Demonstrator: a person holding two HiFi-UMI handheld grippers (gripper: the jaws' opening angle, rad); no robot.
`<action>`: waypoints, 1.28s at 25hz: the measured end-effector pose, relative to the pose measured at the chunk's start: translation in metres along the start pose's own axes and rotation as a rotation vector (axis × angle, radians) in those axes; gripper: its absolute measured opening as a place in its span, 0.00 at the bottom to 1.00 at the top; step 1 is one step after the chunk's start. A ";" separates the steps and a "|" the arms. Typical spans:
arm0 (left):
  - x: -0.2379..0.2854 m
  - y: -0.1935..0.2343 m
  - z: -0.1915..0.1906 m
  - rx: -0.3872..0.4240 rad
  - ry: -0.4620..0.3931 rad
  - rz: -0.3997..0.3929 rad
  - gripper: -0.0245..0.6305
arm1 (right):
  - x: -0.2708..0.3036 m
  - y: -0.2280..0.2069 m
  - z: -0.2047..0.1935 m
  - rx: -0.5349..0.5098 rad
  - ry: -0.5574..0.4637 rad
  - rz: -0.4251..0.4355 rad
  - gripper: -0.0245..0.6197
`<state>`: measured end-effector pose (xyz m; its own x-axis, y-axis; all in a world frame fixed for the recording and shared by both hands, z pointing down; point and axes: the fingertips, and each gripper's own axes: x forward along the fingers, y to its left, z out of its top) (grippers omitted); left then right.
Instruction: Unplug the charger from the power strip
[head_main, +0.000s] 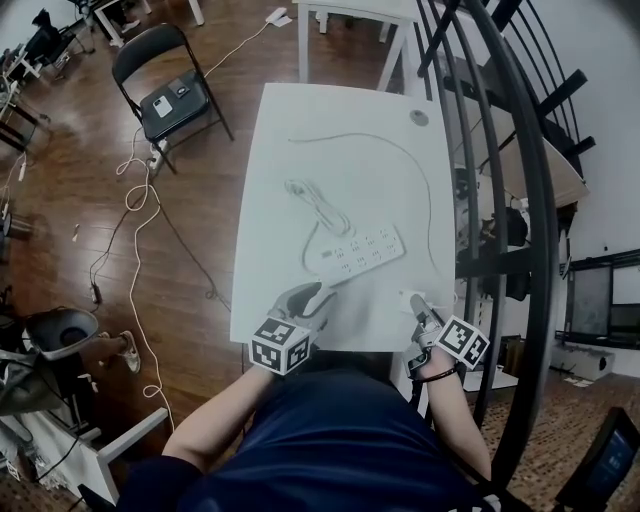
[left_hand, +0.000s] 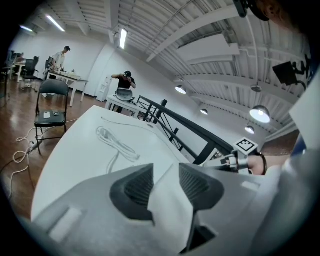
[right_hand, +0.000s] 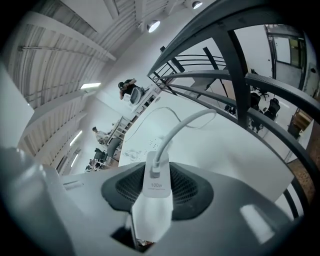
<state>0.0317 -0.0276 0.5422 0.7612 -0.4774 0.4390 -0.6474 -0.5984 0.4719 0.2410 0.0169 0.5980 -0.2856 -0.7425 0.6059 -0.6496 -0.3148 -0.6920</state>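
Far left, on the wood floor: a black folding chair (head_main: 170, 90) and a loose white floor cable (head_main: 135, 230). The left tool (head_main: 318, 297) sits over the near edge of the white desk (head_main: 300, 130), just short of the power strip. Its jaws stand apart with nothing pinched, and only a white surface shows in the gap; I can't tell if that's the desk. Its marker cube (head_main: 280, 345) faces up. Mid-desk there's a coiled cable (head_main: 318, 203) lying loose, just behind the power strip (head_main: 356, 252). The strip is white, flat on the desk and angled, with no plug visible in it from above. To the right, the right tool (head_main: 420, 305) is at the desk's near right corner, jaws clamped on the charger (right_hand: 152, 200), a white block marked 100W pinched between the ribbed pads (right_hand: 187, 187). The charger is out of the strip and clear of it, near the desk corner. The charger lead (right_hand: 185, 122) is plugged into the block's far end and loops away across the desk towards the back. There's a small round disc (head_main: 419, 117) at the far right corner. A dark metal railing (head_main: 500, 150) runs along the desk's right side.
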 end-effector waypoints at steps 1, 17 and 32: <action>-0.001 0.001 -0.001 -0.002 0.002 0.002 0.28 | 0.003 -0.004 -0.002 -0.003 0.000 -0.008 0.26; -0.005 -0.003 -0.005 0.007 0.017 -0.004 0.28 | 0.014 -0.049 -0.046 -0.037 0.068 -0.081 0.26; -0.007 -0.006 -0.007 0.022 0.028 -0.015 0.27 | 0.007 -0.049 -0.034 -0.219 0.023 -0.193 0.59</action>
<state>0.0299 -0.0156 0.5414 0.7696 -0.4499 0.4532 -0.6344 -0.6199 0.4619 0.2470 0.0470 0.6495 -0.1558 -0.6671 0.7285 -0.8295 -0.3121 -0.4632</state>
